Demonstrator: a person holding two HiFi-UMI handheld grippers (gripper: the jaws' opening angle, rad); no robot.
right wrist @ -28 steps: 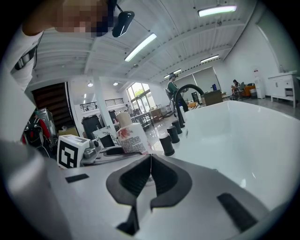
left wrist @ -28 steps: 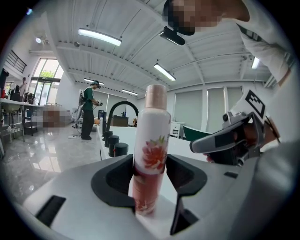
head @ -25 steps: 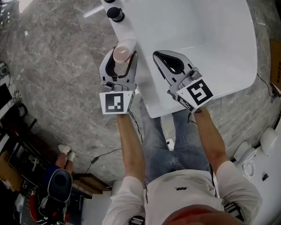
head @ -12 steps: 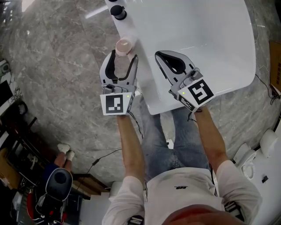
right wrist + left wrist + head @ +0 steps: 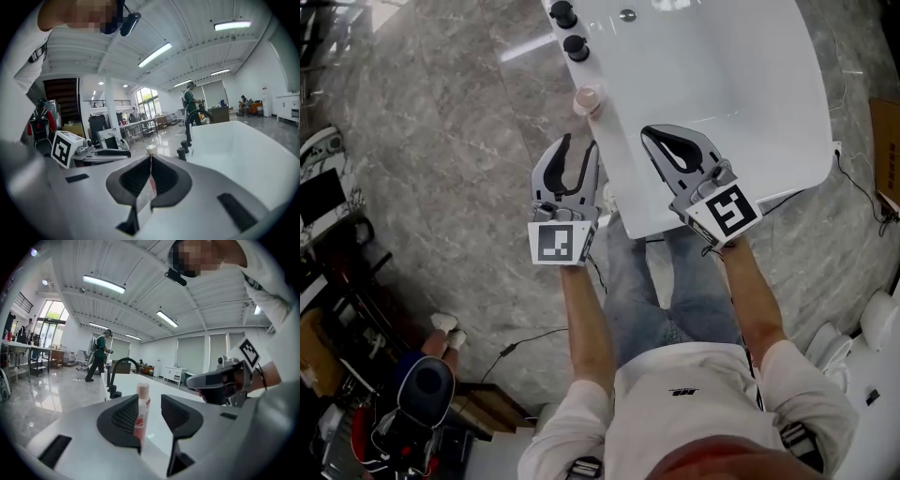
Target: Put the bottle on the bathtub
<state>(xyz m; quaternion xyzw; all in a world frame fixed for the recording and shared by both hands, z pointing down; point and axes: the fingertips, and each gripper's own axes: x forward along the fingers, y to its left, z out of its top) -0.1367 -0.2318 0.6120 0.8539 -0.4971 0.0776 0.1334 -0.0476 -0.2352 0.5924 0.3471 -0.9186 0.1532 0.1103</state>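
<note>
A pale pink bottle (image 5: 586,99) stands upright on the left rim of the white bathtub (image 5: 741,84), near the black tap knobs (image 5: 576,47). The left gripper (image 5: 578,148) hovers just short of it, jaws spread wide and empty, the bottle clear of both. The right gripper (image 5: 654,134) hangs over the tub's near end, jaws pressed together on nothing. The bottle's label shows red print, too blurred to read. Each gripper carries a cube of black-and-white square markers (image 5: 556,242). A logo on the person's white shirt (image 5: 680,394) is too small to make out. Grey marble floor (image 5: 441,141) lies around the tub.
</note>
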